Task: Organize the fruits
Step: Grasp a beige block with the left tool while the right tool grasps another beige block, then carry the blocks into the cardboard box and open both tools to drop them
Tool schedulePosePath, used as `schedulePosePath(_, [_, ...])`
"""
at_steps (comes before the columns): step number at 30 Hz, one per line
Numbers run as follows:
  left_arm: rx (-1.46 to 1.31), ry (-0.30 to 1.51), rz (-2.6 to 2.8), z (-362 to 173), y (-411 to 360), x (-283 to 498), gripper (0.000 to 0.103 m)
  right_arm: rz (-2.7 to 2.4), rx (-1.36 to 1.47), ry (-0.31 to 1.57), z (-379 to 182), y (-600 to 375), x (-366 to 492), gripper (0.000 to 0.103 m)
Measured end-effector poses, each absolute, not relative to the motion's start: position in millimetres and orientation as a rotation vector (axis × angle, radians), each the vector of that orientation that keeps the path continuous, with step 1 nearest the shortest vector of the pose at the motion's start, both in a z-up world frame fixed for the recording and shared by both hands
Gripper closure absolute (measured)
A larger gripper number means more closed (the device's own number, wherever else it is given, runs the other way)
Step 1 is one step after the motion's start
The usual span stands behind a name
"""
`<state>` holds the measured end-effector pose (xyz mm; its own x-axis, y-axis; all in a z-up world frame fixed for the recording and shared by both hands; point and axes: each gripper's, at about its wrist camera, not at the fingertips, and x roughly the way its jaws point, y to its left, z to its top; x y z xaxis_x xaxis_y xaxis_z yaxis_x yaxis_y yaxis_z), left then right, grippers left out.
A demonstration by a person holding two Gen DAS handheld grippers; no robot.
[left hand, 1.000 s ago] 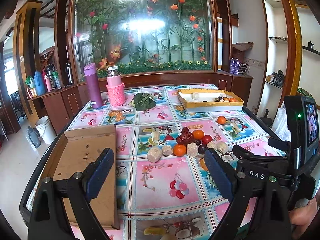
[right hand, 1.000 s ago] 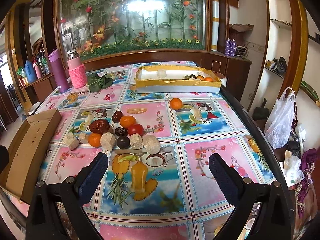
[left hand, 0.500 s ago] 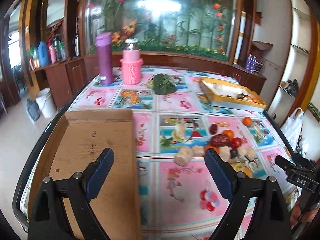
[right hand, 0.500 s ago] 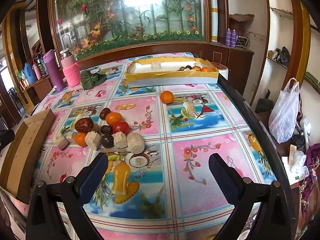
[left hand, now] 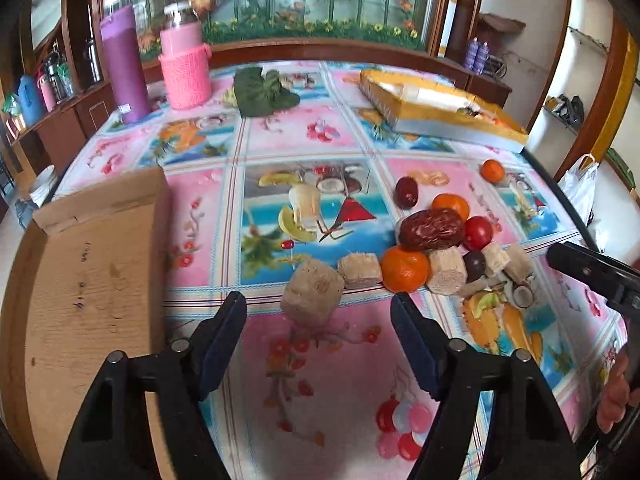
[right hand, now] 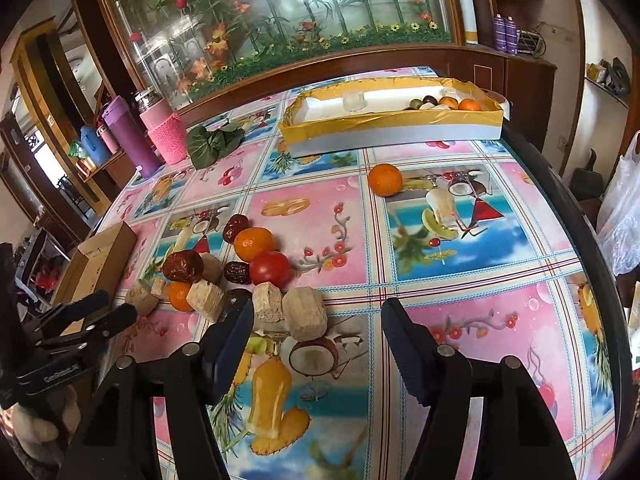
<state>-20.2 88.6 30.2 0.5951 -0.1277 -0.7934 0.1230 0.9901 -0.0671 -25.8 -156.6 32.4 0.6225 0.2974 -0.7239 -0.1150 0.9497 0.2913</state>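
Left wrist view. The left gripper (left hand: 318, 320) is spread wide and holds nothing; it sits low over the table (left hand: 312, 400). The fruit pile (left hand: 440, 248) is taken as the landmark. The nearest piece, a tan block (left hand: 311, 296), lies just ahead of the gap between the fingers, at the pile's left end. A second tan block (left hand: 360, 271) touches an orange (left hand: 405, 269) to its right. A large date (left hand: 432, 229) rests on top of the pile, with a tomato (left hand: 477, 233) at its right side. A lone orange (left hand: 492, 170) lies well behind and right of the pile. The yellow-rimmed tray (left hand: 440, 114) stands farther back still. Left of the pile, well apart, lies a cardboard box (left hand: 96, 272). A purple flask (left hand: 124, 64), a pink flask (left hand: 185, 68) and green leaves (left hand: 262, 94) stand at the far edge. Part of the right gripper (left hand: 592, 276) enters at the right of the pile; its state cannot be judged here.

Right wrist view. The right gripper (right hand: 318, 320) is likewise spread and empty. The pile (right hand: 232, 272) lies ahead and to its left; one tan block (right hand: 305, 312) sits just beyond the left fingertip. This view alone shows the inside of the tray (right hand: 392, 128): several fruits are gathered at its right end, and a small clear cup (right hand: 354, 101) stands near its middle. It also shows the left gripper (right hand: 100, 312) from the side, its fingertips beside the pile's left end. The lone orange (right hand: 385, 179) lies between pile and tray.
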Motion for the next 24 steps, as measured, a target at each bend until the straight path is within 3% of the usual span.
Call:
schedulePosePath(5, [-0.008,0.947,-0.135,20.8,87.5,-10.2,0.031,0.315,0.169,0.9,23.8,-149.0,-22.2,0.033])
schedulePosePath(7, [-0.012,0.966,-0.152,15.6,85.8,-7.9,0.044,0.318,0.123,0.908,20.3,-140.3,-19.2,0.033])
schedulePosePath(9, [0.004,0.958,-0.15,14.3,84.8,-8.2,0.066,0.316,0.085,0.915,16.7,-132.5,-14.3,0.033])
schedulePosePath(10, [0.007,0.961,-0.156,14.1,85.4,-8.2,0.069,0.313,0.066,0.919,13.9,-128.8,-11.6,0.033])
schedulePosePath(12, [-0.004,0.956,-0.177,14.6,88.3,-9.3,0.069,0.309,0.037,0.928,9.8,-123.5,-7.2,0.034])
schedulePosePath(17, [-0.024,0.953,-0.193,15.6,96.7,-11.3,0.069,0.316,0.016,0.949,1.2,-120.0,-4.9,0.066])
schedulePosePath(19, [-0.052,0.956,-0.195,17.5,100.9,-14.4,0.069,0.306,0.031,0.952,1.7,-123.6,-5.1,0.073])
schedulePosePath(24, [-0.101,0.92,-0.219,32.8,110.2,-34.7,0.069,0.289,0.057,0.939,11.6,-129.2,-20.1,0.073])
